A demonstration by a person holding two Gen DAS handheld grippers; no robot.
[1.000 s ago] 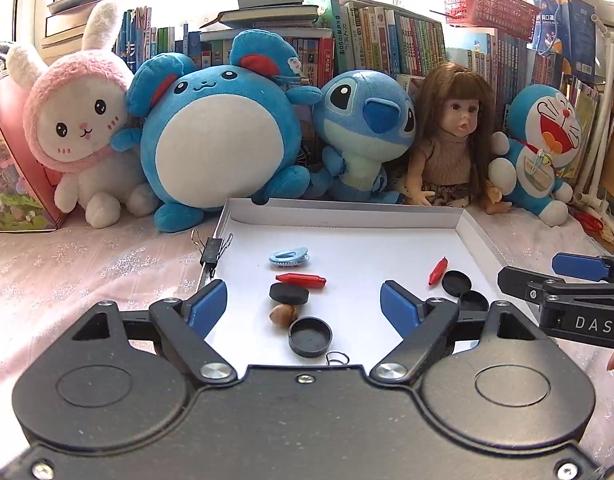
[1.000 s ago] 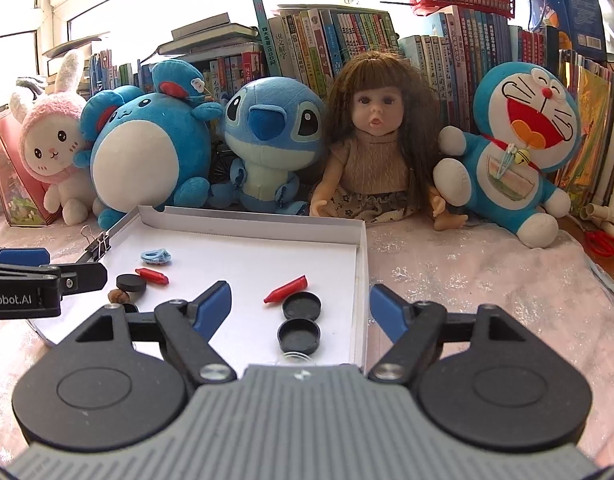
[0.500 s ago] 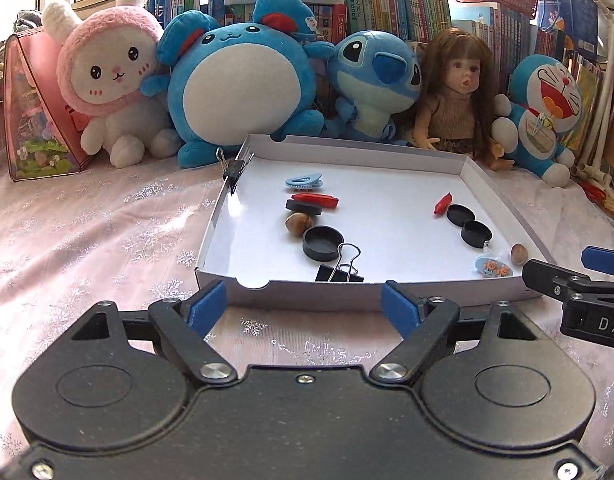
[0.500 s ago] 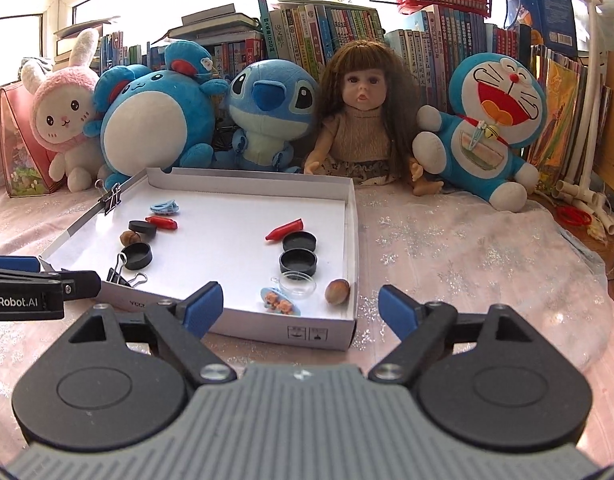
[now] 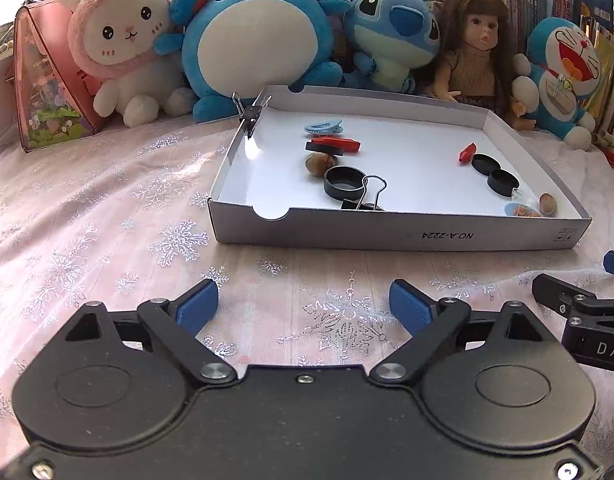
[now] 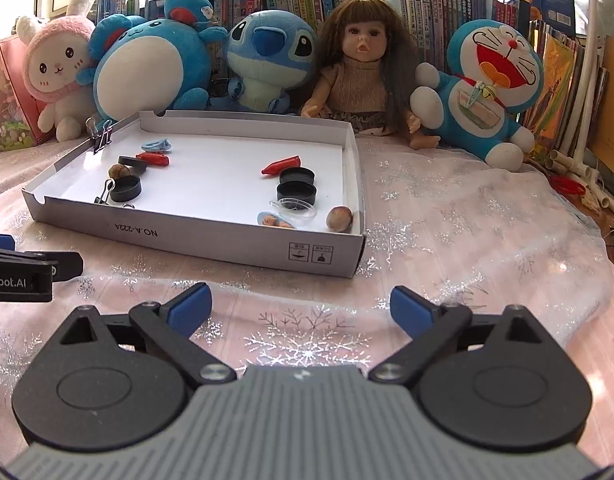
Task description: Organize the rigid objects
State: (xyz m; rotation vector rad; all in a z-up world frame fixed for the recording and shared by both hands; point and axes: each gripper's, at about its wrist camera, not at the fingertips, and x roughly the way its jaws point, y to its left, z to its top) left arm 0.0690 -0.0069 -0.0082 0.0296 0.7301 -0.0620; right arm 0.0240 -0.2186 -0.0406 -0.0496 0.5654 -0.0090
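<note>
A shallow white cardboard tray (image 5: 387, 234) (image 6: 211, 240) lies on the pink snowflake cloth. It holds a blue hair clip (image 5: 323, 127), red caps (image 5: 339, 145) (image 6: 279, 165), black lids (image 5: 344, 182) (image 6: 297, 193), nuts (image 5: 318, 163) (image 6: 339, 218), a black binder clip (image 5: 365, 200) and a clear lid (image 6: 295, 206). Another binder clip (image 5: 249, 114) grips the tray's left wall. My left gripper (image 5: 303, 308) is open and empty over the cloth, in front of the tray. My right gripper (image 6: 301, 306) is open and empty, also in front of the tray.
Plush toys stand behind the tray: a pink rabbit (image 5: 119, 44), a blue round toy (image 5: 251, 36), Stitch (image 6: 267, 56), a doll (image 6: 363, 68) and Doraemon (image 6: 491, 88). Books line the back. A pink box (image 5: 47, 92) stands at far left.
Both grippers have drawn back from over the tray toward me; they now hover over the cloth in front of it. Both stay open. The tray's contents have not moved.
</note>
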